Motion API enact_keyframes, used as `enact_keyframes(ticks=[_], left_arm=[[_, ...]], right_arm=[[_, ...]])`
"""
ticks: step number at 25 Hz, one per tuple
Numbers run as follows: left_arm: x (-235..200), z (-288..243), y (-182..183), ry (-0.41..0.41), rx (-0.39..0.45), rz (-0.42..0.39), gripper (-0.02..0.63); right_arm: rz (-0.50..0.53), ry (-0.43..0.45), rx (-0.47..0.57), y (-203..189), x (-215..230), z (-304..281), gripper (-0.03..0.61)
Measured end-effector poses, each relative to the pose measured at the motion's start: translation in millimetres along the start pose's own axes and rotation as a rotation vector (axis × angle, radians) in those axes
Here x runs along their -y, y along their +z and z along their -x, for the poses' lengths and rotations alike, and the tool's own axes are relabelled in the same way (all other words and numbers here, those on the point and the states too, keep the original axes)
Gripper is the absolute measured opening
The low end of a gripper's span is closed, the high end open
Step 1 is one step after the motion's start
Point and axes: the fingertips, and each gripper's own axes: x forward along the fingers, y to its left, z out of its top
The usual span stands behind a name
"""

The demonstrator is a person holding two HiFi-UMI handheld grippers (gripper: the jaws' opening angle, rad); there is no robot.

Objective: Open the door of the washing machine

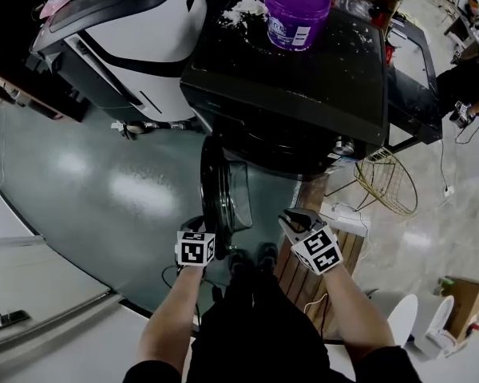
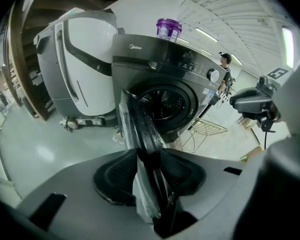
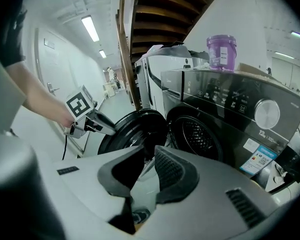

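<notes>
The dark grey washing machine [image 1: 287, 78] stands with its round door [image 1: 215, 190] swung out, edge-on in the head view. My left gripper [image 1: 207, 228] is shut on the door's outer rim [image 2: 140, 129], one pad on each side [image 2: 149, 169]. The drum opening [image 2: 162, 104] is uncovered behind it. My right gripper [image 1: 297, 216] hovers to the right of the door, in front of the machine. Its jaws [image 3: 147, 161] stand a narrow gap apart with nothing between them. The right gripper view shows the door [image 3: 132, 129] and the left gripper [image 3: 97, 124] on it.
A purple tub [image 1: 295, 13] sits on top of the machine beside white powder. A white appliance [image 1: 136, 30] stands to the left, a wire basket [image 1: 387, 182] and a slatted wooden board [image 1: 303, 278] to the right. A person [image 2: 224, 64] stands far behind.
</notes>
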Motion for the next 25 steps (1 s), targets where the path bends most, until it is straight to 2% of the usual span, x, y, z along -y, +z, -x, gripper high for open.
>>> enact_keyframes(ticks=[4,8,13,18,25], left_arm=[[-26.4,7.7,-3.2,0.019,0.025,0.043,0.156],[-49.4,14.6,-7.5,0.050,0.012,0.076,0.158],[-74.9,22.0,-7.5,0.109,0.008,0.073,0.158],[-95.8,26.0,-6.5,0.129,0.005,0.082,0.156],[-120.8,30.3,-1.7,0.128,-0.015,-0.028,0.140]], right_arm=[[0.010,0.028,0.035,14.0,0.5,2.0,0.077],[-0.003,0.056,0.060,21.5,6.4,6.8,0.071],[-0.004,0.071,0.072,36.4,14.8,3.8,0.066],[0.008,0.081,0.059,51.6,11.7,-7.2,0.063],[0.000,0.051,0.062,82.7,-7.6,-24.0,0.058]])
